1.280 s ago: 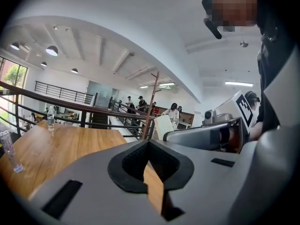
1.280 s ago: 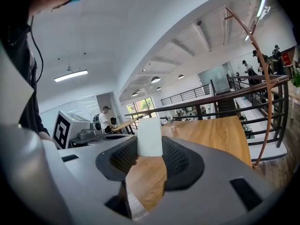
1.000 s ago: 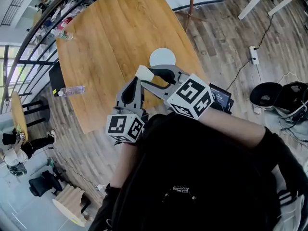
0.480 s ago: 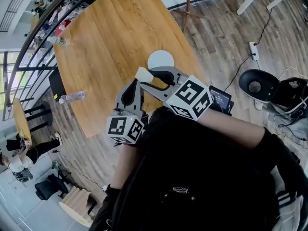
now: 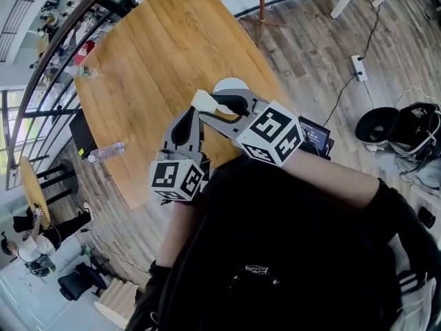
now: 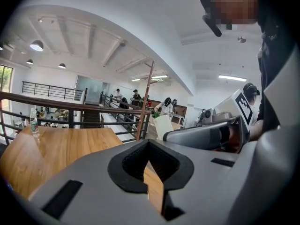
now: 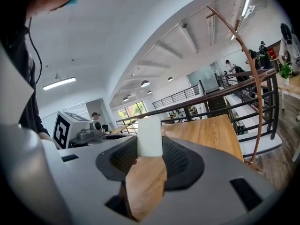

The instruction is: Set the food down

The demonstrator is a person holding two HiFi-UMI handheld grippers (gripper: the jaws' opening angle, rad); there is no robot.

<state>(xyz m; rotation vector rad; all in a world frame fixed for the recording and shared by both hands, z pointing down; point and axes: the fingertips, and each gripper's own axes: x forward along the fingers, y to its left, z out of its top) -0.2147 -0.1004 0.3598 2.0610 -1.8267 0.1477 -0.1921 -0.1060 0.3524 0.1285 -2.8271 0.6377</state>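
A small white block of food is clamped in my right gripper, held above the wooden table just short of a round white plate. Seen from the right gripper view, the block stands upright between the black pads. My left gripper hovers close beside it on the left, its tips together with nothing between them. From the left gripper view, the closed tips show, with the right gripper's arm and the block to the right.
Two plastic bottles lie on the table, one near the left edge and one at the far corner. A dark railing runs along the far side. A power strip and black gear sit on the floor at right.
Both grippers keep their pose and the block stays gripped near the plate's near edge. The head camera has drifted a little, so the table and floor shift slightly.
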